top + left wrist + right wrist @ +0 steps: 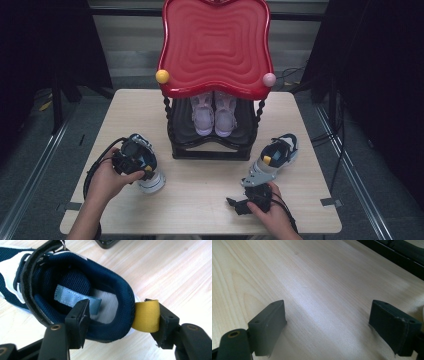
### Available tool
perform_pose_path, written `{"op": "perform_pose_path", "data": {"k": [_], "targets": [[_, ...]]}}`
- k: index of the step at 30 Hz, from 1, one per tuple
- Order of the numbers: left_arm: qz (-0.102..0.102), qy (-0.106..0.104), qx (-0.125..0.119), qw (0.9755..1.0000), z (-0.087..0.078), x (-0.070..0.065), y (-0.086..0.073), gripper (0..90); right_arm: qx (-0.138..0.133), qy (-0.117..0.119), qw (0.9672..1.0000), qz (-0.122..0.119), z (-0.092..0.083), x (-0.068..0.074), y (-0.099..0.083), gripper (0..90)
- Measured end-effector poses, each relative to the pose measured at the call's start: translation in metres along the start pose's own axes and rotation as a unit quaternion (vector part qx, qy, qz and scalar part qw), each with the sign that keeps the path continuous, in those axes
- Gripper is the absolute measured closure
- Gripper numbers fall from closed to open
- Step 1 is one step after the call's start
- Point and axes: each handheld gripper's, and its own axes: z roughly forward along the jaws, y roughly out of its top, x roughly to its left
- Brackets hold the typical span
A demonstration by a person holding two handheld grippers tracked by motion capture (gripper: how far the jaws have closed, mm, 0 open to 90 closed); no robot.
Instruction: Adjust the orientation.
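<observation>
The left gripper [117, 322] straddles the heel of a navy and white shoe [75, 290]. One jaw sits inside the shoe opening, over the grey insole and a light blue tag [75, 298]; the other sits outside, right against the yellow heel loop [147, 315]. The jaws stand about half open, and whether the pads press on the heel I cannot tell.

In the high view this shoe [150, 180] stands on the wooden table [200, 200] at about 8 o'clock from the black shoe rack [212, 145].

The right gripper [327, 325] is wide open, holding nothing, with bare table between its jaws. In the high view it [242, 205] lies at 5 o'clock from the rack, just below a second shoe [275, 157].
</observation>
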Motion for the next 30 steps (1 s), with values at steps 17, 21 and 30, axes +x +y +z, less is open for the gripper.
{"op": "perform_pose_path", "data": {"k": [17, 21, 30], "targets": [[0.046, -0.015, 0.081, 0.9956, 0.009, -0.004, 0.018, 46.7, -0.001, 0.000, 1.0000, -0.001, 0.000, 0.000, 0.000, 13.2], [0.051, -0.013, 0.092, 0.9944, 0.011, -0.006, 0.020, 48.6, -0.001, -0.001, 1.0000, -0.001, 0.000, 0.000, 0.000, 13.2], [0.076, -0.015, 0.120, 0.9897, 0.015, -0.007, 0.026, 51.5, 0.000, 0.000, 1.0000, 0.000, 0.000, 0.000, 0.000, 13.2]]}}
